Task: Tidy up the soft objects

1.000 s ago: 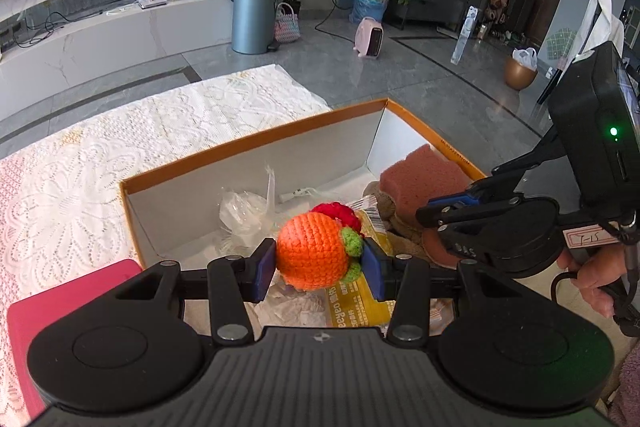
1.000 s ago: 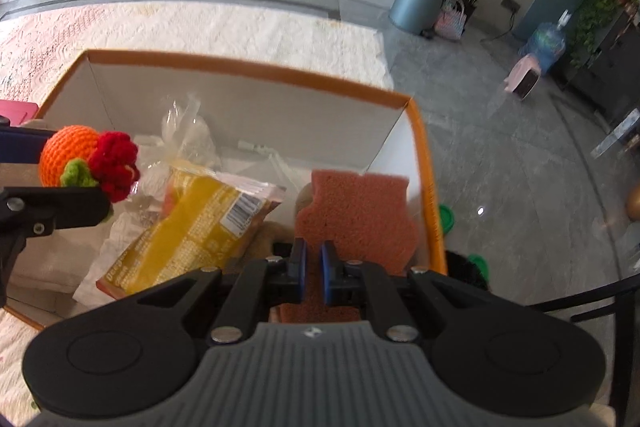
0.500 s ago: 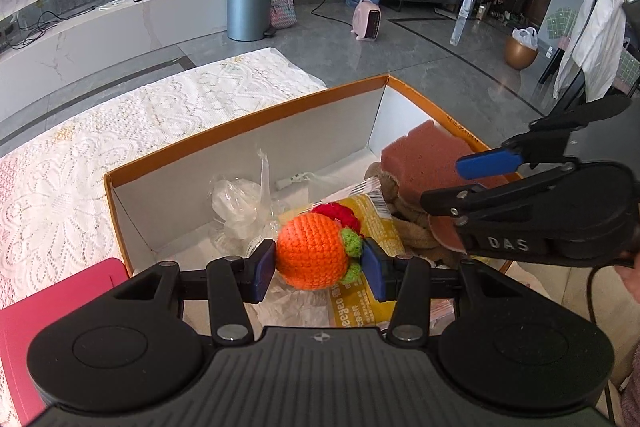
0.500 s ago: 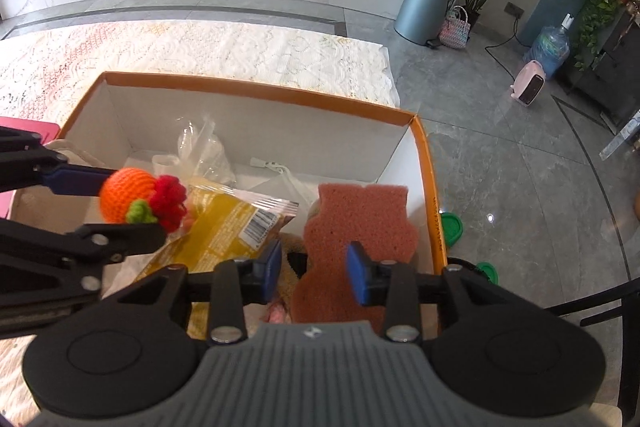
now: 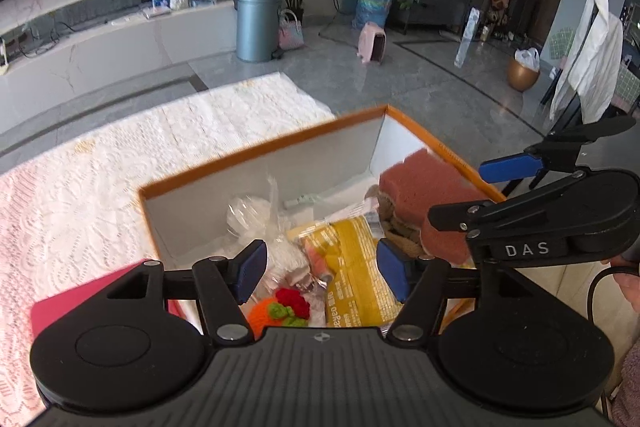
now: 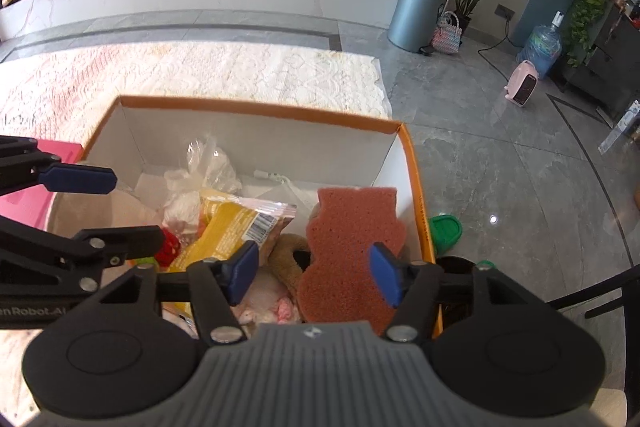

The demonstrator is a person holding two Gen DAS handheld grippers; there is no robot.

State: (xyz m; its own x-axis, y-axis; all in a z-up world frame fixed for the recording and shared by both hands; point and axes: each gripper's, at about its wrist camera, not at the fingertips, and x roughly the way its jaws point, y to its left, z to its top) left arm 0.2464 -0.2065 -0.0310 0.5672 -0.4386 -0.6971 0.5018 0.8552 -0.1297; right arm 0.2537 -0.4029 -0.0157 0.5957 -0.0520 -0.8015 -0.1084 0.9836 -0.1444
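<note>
An orange-rimmed white box (image 5: 256,149) (image 6: 256,106) holds soft things. My left gripper (image 5: 322,271) is open above it; the crocheted orange ball (image 5: 266,313) with red and green trim lies in the box just below its fingers. My right gripper (image 6: 314,275) is open, and the pink-brown sponge (image 6: 352,243) (image 5: 424,187) leans against the box's right wall between its fingers, not gripped. A yellow snack packet (image 5: 348,267) (image 6: 228,227), clear plastic bags (image 6: 204,171) and a brown plush (image 6: 286,251) lie in the box.
The box stands on a white lace tablecloth (image 5: 100,179) (image 6: 200,67). A pink flat item (image 5: 92,295) lies left of the box. Grey floor (image 6: 500,167) drops off to the right. A green thing (image 6: 444,229) lies on the floor beside the box.
My left gripper opened and dropped the crocheted orange ball into the box. My right gripper opened wide off the sponge, which stays leaning in the box.
</note>
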